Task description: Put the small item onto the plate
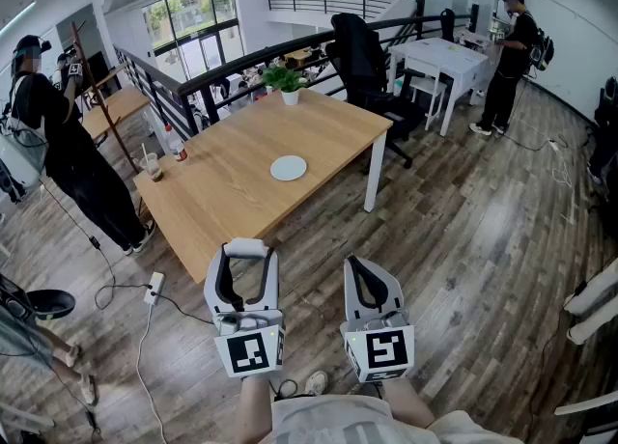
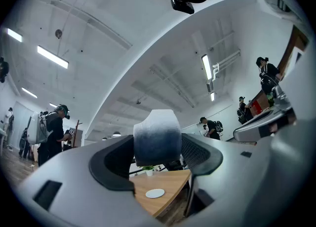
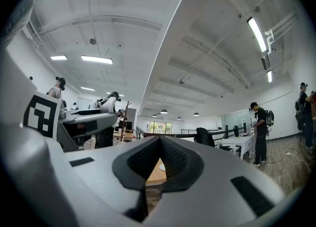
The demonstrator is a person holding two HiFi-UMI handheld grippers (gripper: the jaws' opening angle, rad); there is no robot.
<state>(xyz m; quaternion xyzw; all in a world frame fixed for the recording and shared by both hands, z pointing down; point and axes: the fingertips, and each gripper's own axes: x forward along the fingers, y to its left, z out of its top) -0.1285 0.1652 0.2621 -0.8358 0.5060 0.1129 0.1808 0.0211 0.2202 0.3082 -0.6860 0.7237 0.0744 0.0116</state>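
A round white plate (image 1: 289, 168) lies near the middle of a wooden table (image 1: 232, 191), well ahead of both grippers. My left gripper (image 1: 244, 261) is held low in front of me, its jaws spread wide and shut on a small white-and-grey padded item (image 1: 245, 247). In the left gripper view the item (image 2: 157, 134) fills the gap of the left gripper (image 2: 158, 144), with the plate (image 2: 155, 193) far below it. My right gripper (image 1: 357, 268) hangs beside it, shut and empty. The right gripper (image 3: 159, 141) points at the table, and the plate (image 3: 162, 167) shows beyond it.
A potted plant (image 1: 285, 80), a bottle (image 1: 177, 143) and a cup (image 1: 153, 166) stand along the table's far and left edges. A black chair (image 1: 362, 66) and a white table (image 1: 444, 56) are behind. People stand left (image 1: 58, 143) and right (image 1: 507, 56). A power strip (image 1: 154, 288) with cables lies on the floor.
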